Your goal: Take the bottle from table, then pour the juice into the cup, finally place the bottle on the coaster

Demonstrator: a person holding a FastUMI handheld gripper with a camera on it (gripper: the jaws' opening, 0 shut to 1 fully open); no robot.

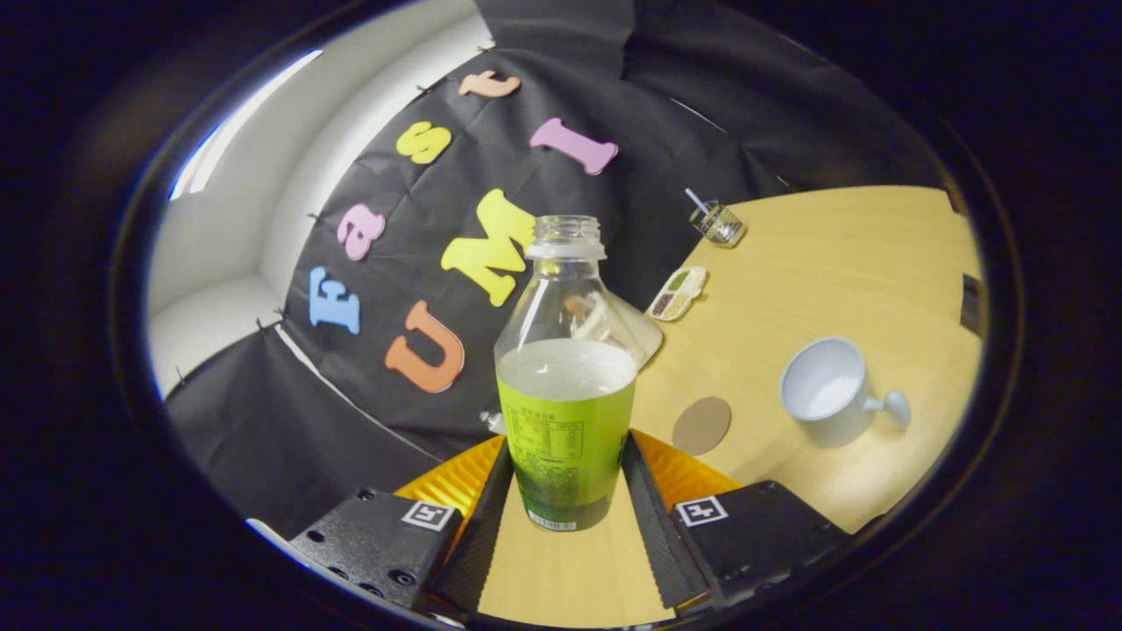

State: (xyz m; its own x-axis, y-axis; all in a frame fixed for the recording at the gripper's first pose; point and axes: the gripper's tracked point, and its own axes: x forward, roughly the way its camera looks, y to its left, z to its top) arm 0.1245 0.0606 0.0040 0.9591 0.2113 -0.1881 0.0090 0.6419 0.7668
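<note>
A clear, uncapped bottle (565, 386) with a green label stands between my fingers, about half full of pale juice. My gripper (568, 460) is shut on it, one finger pressed against each side of the labelled lower part. Beyond the fingers to the right, a round brown coaster (701, 425) lies flat on the wooden table (815, 280). Farther right of it stands a white cup (828, 390), its mouth open toward me and its handle pointing away from the coaster. The whole scene looks tilted in this view.
A small compartment tray (677, 294) lies beyond the coaster, and a glass jar with a straw (719, 223) stands near the booth wall. A white object (647, 337) sits right behind the bottle. The table's edge runs behind the bottle along the black cloth.
</note>
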